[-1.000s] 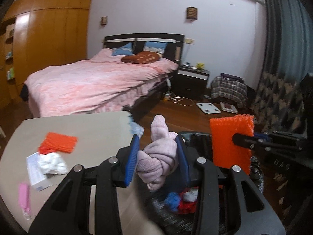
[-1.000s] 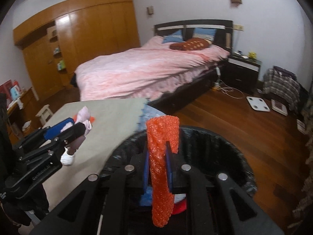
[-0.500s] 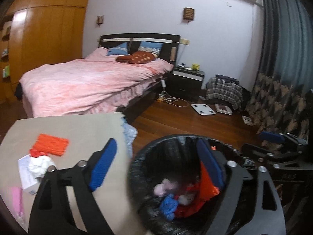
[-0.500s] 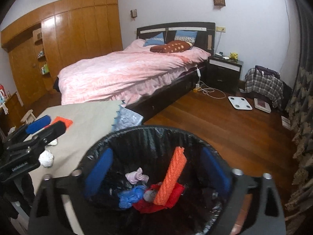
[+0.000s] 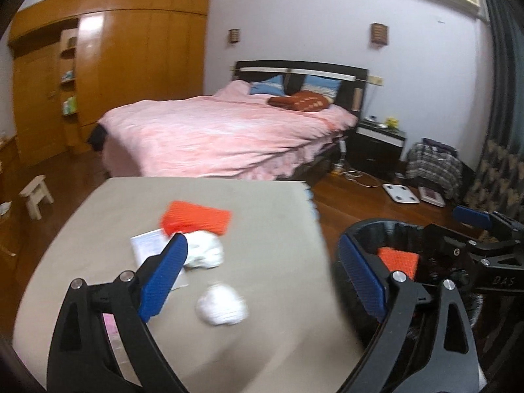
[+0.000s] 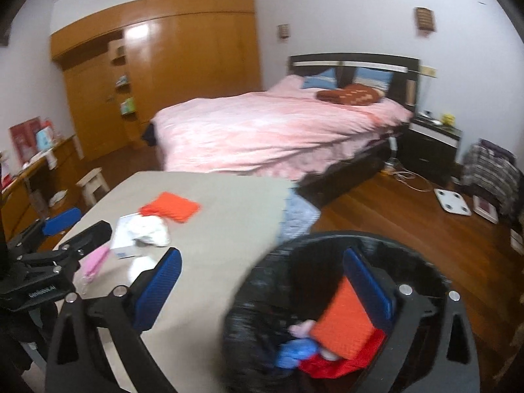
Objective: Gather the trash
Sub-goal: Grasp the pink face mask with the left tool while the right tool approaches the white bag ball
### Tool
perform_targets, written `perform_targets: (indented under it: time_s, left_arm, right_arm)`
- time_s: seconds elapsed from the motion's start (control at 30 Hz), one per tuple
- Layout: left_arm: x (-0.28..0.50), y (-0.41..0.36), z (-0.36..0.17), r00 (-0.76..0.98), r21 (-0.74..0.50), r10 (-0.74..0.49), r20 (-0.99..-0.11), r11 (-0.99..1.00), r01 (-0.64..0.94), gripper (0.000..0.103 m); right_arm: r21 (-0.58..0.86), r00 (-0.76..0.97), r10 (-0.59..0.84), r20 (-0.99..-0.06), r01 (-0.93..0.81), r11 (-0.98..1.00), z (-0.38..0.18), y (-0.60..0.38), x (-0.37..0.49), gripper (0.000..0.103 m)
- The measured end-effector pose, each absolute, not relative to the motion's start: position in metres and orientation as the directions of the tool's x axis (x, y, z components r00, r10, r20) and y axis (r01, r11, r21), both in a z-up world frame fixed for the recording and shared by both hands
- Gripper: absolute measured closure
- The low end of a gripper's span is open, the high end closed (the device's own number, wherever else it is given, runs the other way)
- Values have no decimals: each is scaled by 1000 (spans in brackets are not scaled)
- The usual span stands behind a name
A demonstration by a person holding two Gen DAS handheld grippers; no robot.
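Orange foam sheet (image 6: 344, 321) in black bin (image 6: 425, 262), lower right of frame, tilted, long axis rising toward upper right. Left gripper (image 5: 262, 281) opening, nothing between; right gripper (image 6: 262, 291) wide, empty.

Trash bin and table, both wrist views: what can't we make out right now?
- trash bin: lower contents cut off by the right wrist view's bottom edge and hidden by the right gripper; motion blur smears the rim.
- white paper wad: blurred in the left wrist view, shape unclear.
- leaflet: print too small, partly under a left gripper finger.
- pink item: too blurred to identify.
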State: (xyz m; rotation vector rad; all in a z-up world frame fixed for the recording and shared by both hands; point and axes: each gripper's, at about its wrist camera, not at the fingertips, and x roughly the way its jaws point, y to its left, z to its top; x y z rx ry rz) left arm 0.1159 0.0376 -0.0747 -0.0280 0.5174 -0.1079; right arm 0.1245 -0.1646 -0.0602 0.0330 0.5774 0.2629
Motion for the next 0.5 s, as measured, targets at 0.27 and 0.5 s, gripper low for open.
perform_targets:
  time_s: [0.27,0.5]
  left_arm:
    - [103,110,-87,849,-20,33,-527,999,-51,12]
    - [99,160,-103,827,8,131,-547,988,-151,13]
  right_arm:
    - [128,739,363,-567,-357,925,-80,-87,138,6]
    - [126,693,375,-616,-383,915,-109,-48,152,6]
